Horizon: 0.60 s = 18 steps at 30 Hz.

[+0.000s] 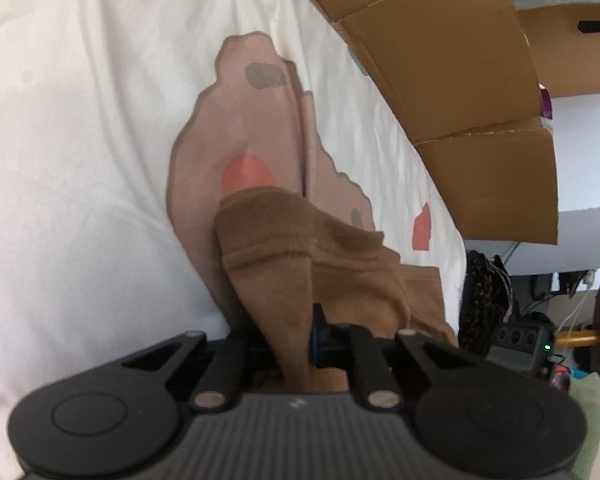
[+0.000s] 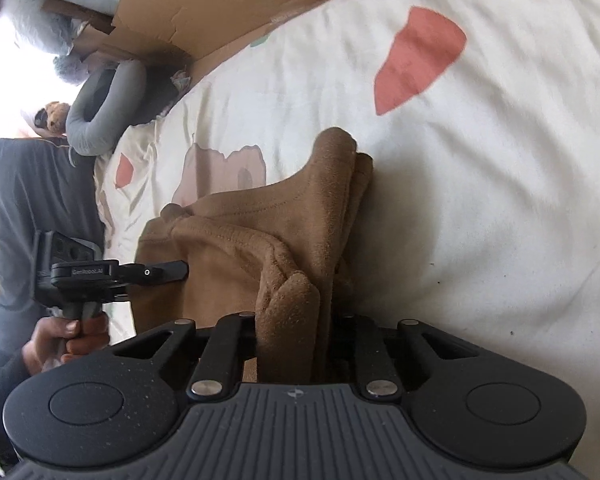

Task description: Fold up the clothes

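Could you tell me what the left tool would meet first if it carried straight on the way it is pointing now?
The left tool is shut on the brown garment, so that comes first. Beyond the garment, it would probably press into the white bedsheet near its printed bear, though depth is hard to judge.

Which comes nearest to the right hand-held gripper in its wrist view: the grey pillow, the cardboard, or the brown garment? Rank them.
1. Brown garment: clamped in the right hand-held gripper, bottom centre.
2. Grey pillow: upper left, at the bed's edge.
3. Cardboard: top, beyond the white sheet; only slightly farther than the pillow.
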{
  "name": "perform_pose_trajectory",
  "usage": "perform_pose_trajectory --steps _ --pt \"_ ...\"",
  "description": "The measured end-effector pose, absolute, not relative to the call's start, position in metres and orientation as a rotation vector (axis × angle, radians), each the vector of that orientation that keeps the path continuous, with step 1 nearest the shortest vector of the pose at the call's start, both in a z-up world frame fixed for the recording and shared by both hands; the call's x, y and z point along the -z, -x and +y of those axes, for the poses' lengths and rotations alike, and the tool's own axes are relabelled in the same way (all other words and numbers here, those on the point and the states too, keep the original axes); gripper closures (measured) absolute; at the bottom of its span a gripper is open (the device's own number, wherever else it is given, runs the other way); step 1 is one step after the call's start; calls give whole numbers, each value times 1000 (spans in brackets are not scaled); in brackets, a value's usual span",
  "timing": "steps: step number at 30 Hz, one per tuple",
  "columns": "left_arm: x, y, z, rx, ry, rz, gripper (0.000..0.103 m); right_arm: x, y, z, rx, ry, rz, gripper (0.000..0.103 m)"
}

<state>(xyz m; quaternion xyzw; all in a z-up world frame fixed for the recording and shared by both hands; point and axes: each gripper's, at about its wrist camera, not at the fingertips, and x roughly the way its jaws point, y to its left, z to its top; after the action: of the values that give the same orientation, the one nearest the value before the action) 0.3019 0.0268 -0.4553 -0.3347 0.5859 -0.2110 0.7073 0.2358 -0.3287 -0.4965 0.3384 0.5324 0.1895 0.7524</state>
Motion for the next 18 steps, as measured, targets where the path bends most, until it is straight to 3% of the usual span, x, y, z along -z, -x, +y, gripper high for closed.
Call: perform_pose_trajectory --steps 18 --pt "374 -277 10 405 618 1224 96 422 -221 -290 -294 -518 1117 92"
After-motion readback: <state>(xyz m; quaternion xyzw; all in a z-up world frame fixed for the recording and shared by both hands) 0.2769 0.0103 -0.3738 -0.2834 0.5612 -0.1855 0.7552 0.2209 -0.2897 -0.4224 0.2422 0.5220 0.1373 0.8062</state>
